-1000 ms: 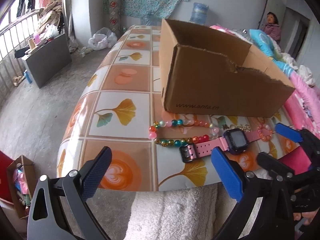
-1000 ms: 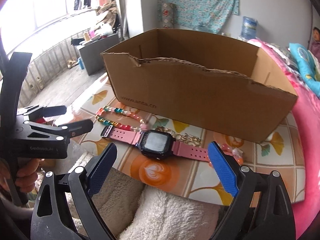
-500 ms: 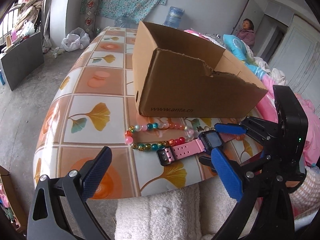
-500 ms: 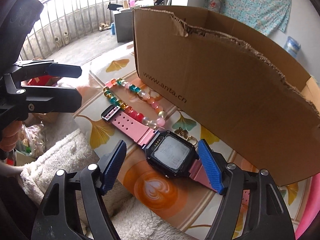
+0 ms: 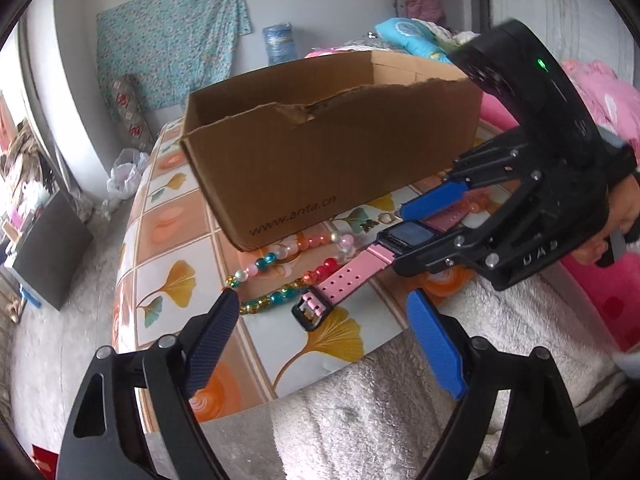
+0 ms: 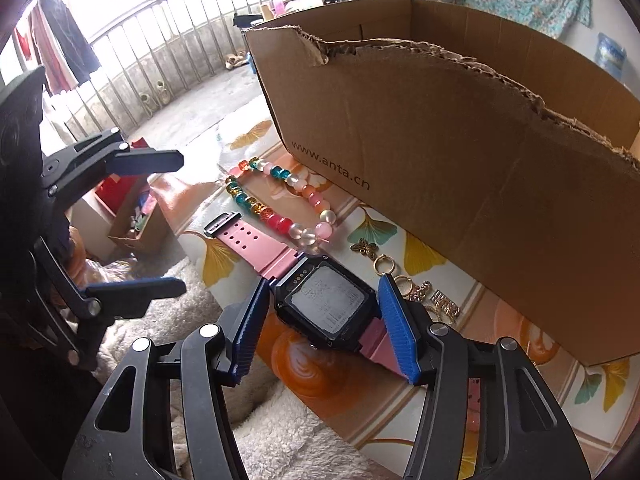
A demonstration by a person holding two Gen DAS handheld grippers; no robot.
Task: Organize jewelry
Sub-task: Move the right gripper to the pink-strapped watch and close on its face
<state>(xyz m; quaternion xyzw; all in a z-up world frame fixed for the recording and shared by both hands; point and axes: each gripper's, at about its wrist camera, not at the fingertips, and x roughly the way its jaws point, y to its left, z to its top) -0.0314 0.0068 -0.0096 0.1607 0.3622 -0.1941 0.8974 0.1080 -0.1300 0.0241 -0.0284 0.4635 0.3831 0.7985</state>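
Your right gripper [image 6: 320, 316] is down at the near edge of the table, its blue ribbed pads straddling the black square case of the pink-strapped digital watch [image 6: 326, 304]. The jaws are closing; the pads sit right at the case's two sides, but you cannot tell whether they are pressing on it yet. The watch lies flat on the glossy tablecloth printed with yellow ginkgo leaves [image 6: 532, 412], its buckle end pointing away toward the left.

Your left gripper [image 5: 320, 328] hovers over the same table edge with its jaws apart and closing; only the buckle end of the watch strap lies beneath the gap, touched by neither pad.

Just beyond the strap, the loop of multicoloured glass beads [image 6: 280, 200] lies between the watch and the torn brown cardboard box with printed web address [image 6: 460, 152], which stands open-topped on the table. Beside the watch case, near the foot of the box, small gold-coloured rings and charms [image 6: 416, 288] lie scattered
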